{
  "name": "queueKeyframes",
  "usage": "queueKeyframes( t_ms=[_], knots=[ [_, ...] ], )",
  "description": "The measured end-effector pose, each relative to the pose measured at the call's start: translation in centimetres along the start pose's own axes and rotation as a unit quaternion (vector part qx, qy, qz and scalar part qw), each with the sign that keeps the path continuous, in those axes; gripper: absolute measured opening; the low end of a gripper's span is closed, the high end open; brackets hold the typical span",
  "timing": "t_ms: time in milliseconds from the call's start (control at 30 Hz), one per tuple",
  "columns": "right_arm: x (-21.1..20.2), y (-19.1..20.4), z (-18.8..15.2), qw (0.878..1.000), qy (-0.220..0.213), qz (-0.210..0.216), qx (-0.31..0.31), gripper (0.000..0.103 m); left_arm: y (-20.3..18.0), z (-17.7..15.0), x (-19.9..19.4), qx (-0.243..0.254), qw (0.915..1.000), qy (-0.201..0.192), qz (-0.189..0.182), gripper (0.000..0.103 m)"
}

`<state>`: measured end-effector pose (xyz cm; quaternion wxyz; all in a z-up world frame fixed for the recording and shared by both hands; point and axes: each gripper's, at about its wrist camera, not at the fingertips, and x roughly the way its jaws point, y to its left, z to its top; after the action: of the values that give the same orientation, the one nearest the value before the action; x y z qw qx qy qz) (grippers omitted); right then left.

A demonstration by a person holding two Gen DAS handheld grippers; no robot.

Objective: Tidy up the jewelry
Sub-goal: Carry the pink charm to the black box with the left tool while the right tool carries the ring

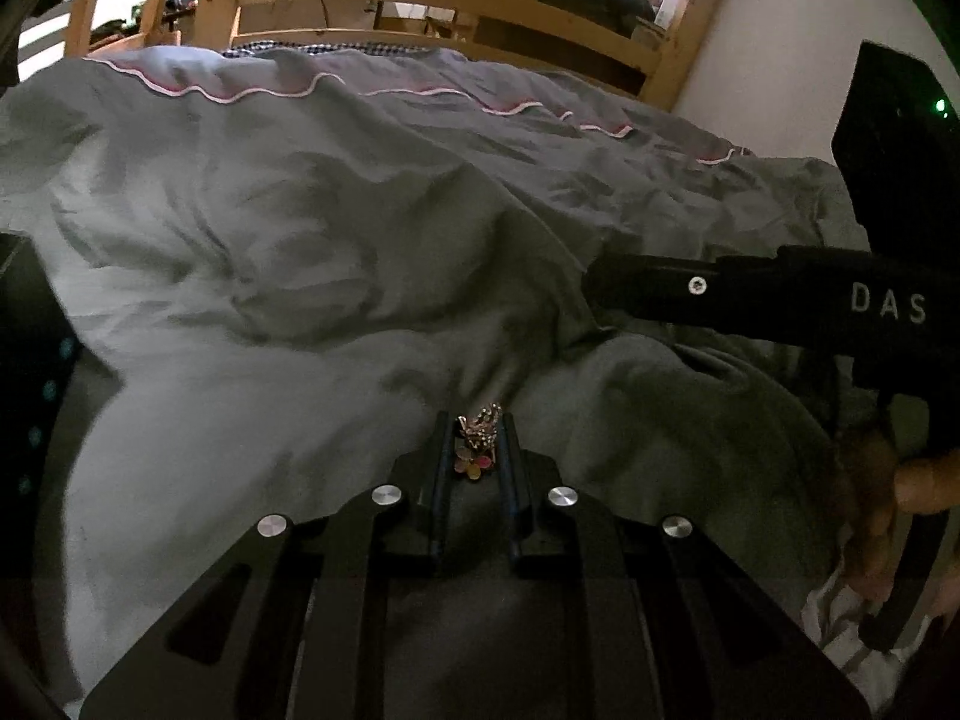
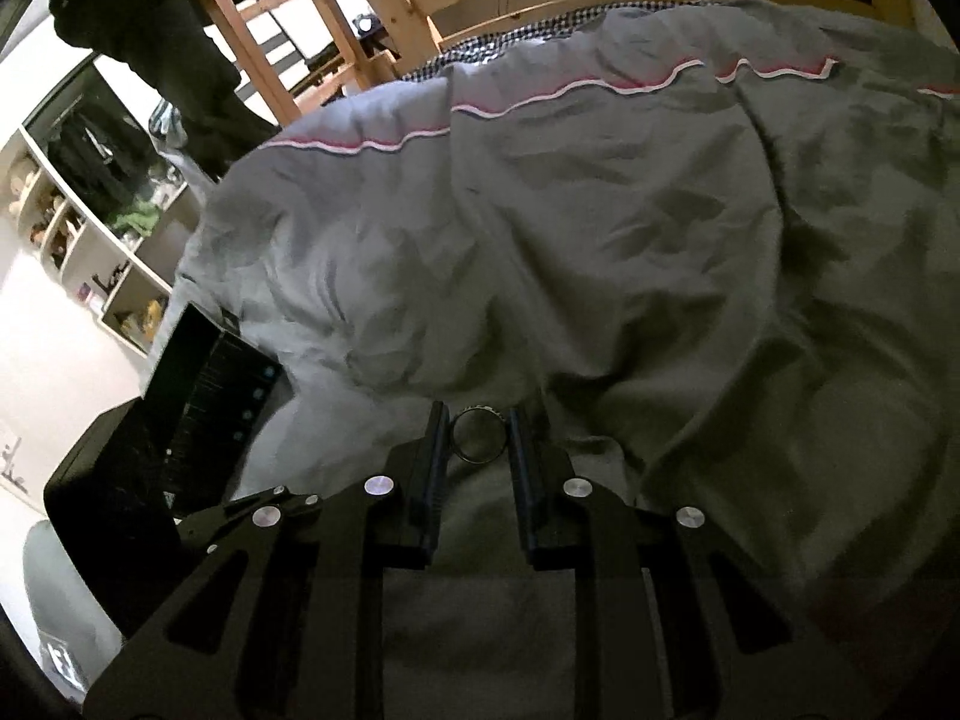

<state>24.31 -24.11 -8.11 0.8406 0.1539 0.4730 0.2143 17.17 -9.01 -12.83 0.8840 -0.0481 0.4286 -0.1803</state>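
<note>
Left gripper [image 1: 477, 432]: black, reaching forward and slightly downward, fingers parallel and drawn close together, clamped on a small jewelled piece [image 1: 478, 444] with a pink flower charm, pinched near the fingertips. Linkage bars and four silver pivot pins spread wide on the near side.

Right gripper [image 2: 478, 429]: same black build, same forward reach, fingers narrowed onto a metal ring [image 2: 477, 435] held upright between the tips, touching both pads.

Seen from the left wrist view at far right: right gripper's body crossing sideways, finger pointing left, with the person's right hand [image 1: 888, 510] wrapped round its handle below, fingers curled, partly blurred.
</note>
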Motion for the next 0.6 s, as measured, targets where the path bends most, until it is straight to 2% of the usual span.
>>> queueKeyframes(
  t_ms=[200, 433, 600],
  knots=[
    [-1.2, 0.0, -0.6, 1.0, -0.01, 0.008, 0.005, 0.02, 1.3, -0.4, -1.4, -0.025, 0.9997, 0.001, 0.006, 0.014],
    [-2.0, 0.7, -0.6, 0.999, -0.024, 0.025, -0.003, 0.02, 1.6, -0.6, -4.1, -0.037, 0.999, -0.021, 0.012, 0.014],
    [-2.6, 2.1, -0.6, 0.999, -0.034, 0.016, -0.026, 0.02, 1.7, -0.4, -5.6, -0.04, 0.9985, -0.031, 0.021, 0.014]
  ],
)
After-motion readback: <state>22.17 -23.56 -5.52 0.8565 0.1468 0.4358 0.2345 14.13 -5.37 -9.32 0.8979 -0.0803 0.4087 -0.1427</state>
